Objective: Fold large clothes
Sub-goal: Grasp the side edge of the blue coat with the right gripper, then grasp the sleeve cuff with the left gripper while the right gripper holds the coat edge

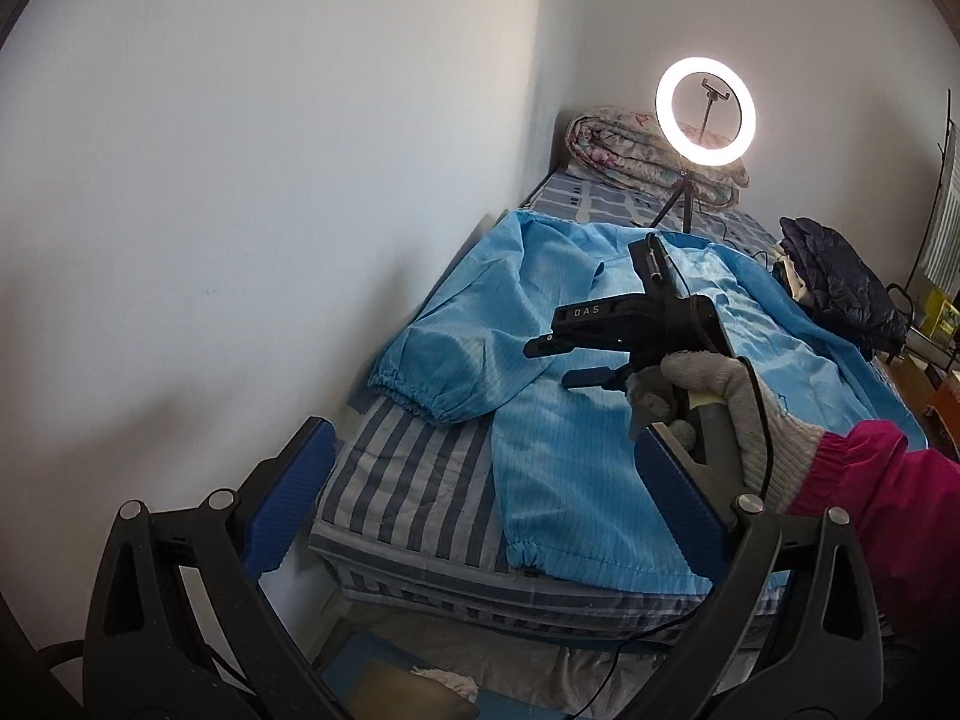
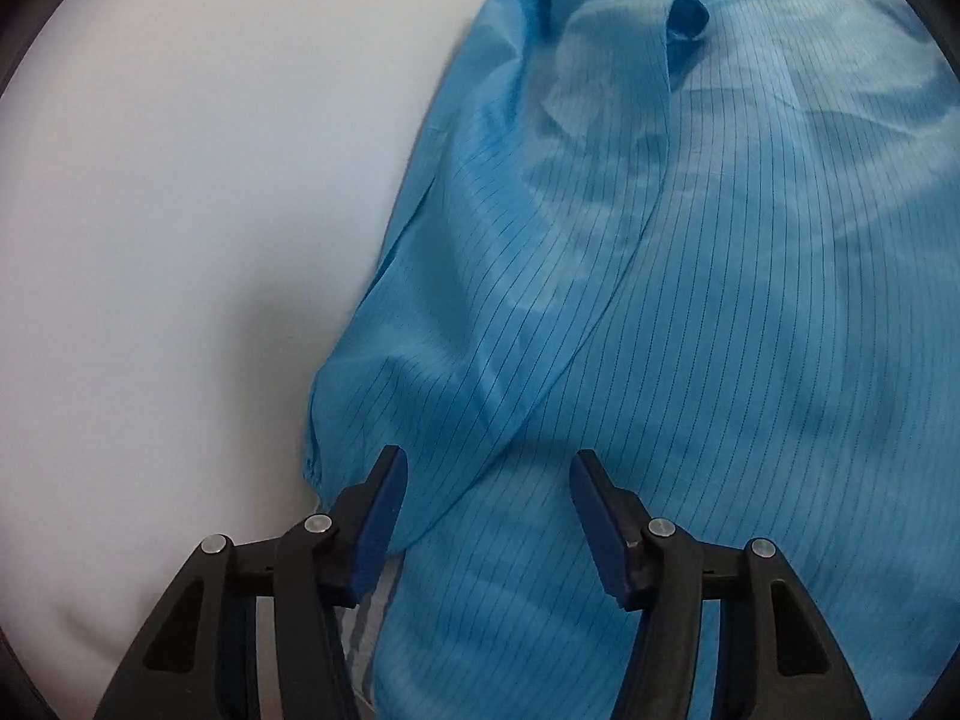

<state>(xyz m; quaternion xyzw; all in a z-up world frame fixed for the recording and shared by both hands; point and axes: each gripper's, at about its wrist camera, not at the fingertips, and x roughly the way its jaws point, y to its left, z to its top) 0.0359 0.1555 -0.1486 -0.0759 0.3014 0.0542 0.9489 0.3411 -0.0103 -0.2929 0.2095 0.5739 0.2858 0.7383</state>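
Note:
A large light-blue pinstriped garment (image 1: 540, 420) lies spread along the bed, one sleeve with an elastic cuff (image 1: 414, 402) folded across its left side. My left gripper (image 1: 480, 468) is open and empty, held above the foot of the bed. My right gripper (image 1: 552, 360), held by a gloved hand (image 1: 720, 396), hovers over the garment's middle. In the right wrist view the right gripper (image 2: 486, 480) is open, just above the sleeve fabric (image 2: 480, 360) near the cuff (image 2: 312, 468).
The bed has a blue-and-white striped sheet (image 1: 408, 492) and stands against a white wall (image 1: 270, 180) on the left. A lit ring light on a tripod (image 1: 705, 111), a rolled quilt (image 1: 618, 150) and a dark jacket (image 1: 840, 276) are at the far end.

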